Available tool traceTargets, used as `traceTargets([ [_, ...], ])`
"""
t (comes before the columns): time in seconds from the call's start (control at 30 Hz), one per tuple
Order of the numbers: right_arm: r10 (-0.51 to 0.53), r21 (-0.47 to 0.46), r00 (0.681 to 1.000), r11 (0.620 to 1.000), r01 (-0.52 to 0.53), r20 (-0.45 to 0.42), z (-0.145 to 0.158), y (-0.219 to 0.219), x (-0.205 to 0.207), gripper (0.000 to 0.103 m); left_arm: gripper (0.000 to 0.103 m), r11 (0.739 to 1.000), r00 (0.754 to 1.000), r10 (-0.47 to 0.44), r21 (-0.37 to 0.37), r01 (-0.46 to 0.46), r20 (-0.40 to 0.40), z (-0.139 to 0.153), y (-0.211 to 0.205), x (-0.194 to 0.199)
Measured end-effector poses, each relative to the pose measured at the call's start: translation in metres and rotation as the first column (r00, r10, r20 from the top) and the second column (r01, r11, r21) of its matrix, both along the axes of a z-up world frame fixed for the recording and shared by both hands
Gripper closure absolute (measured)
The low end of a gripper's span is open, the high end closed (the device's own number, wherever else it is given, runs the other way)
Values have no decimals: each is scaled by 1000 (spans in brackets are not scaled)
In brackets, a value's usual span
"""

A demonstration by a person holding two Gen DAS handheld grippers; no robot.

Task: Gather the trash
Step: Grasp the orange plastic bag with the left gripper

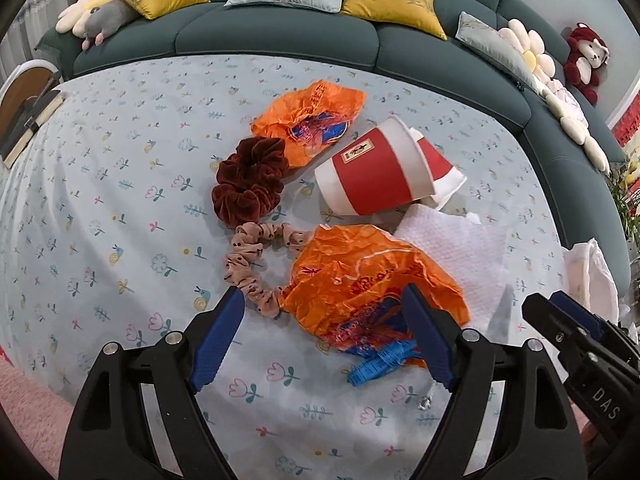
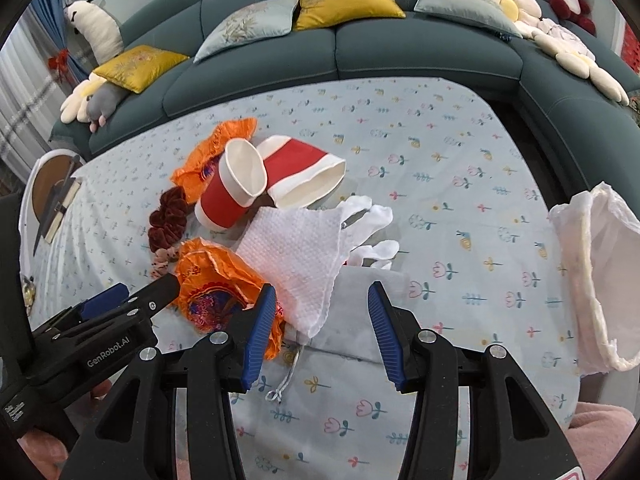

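Trash lies on a floral blue tablecloth. Two red-and-white paper cups lie on their sides. One crumpled orange wrapper lies at the back. A second orange wrapper lies near the front, beside a white paper towel. My left gripper is open, its jaws either side of the near orange wrapper. My right gripper is open over the towel's near corner and a grey pouch. A white plastic bag gapes at the table's right edge.
A maroon scrunchie and a pink dotted scrunchie lie left of the wrappers. White gloves lie by the towel. A book sits at the table's left end. A teal sofa with cushions and plush toys curves behind.
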State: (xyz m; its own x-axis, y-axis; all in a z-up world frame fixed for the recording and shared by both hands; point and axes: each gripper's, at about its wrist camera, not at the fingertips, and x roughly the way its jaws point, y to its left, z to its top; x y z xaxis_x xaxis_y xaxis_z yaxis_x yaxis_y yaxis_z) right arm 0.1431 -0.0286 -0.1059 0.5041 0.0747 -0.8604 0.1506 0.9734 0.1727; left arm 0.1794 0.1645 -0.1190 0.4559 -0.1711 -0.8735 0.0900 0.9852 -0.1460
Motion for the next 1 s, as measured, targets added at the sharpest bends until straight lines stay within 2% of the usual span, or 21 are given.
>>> traceTargets([
  [0.33,5,8,998,1000,-4,-61,-30,4,19,56,27,999,999,-36,-29,36,-21,-18,-9,14],
  [0.4,5,13,998,1000,-5,-69,-35,4,21,59,29,998,999,-47,-33,46,-24,-20,-11,15],
  [0.5,14,24,997,1000,-12,-80,-41,5,23,68,37,997,997,-69,-39,68,-33,-24,-16,18],
  [0.67,40,36,995,999,-37,-88,-46,10,25,95,67,993,993,-108,-53,105,-44,-26,-25,19],
  [0.7,44,37,995,998,-41,-85,-45,10,25,98,72,992,993,-113,-55,110,-43,-26,-26,18],
  [0.87,43,51,998,998,-41,-46,-33,8,19,100,86,992,994,-109,-62,107,-26,-16,-28,15],
  [1.0,36,61,999,997,-36,-1,-13,3,15,101,88,992,994,-107,-65,107,3,-1,-32,9],
])
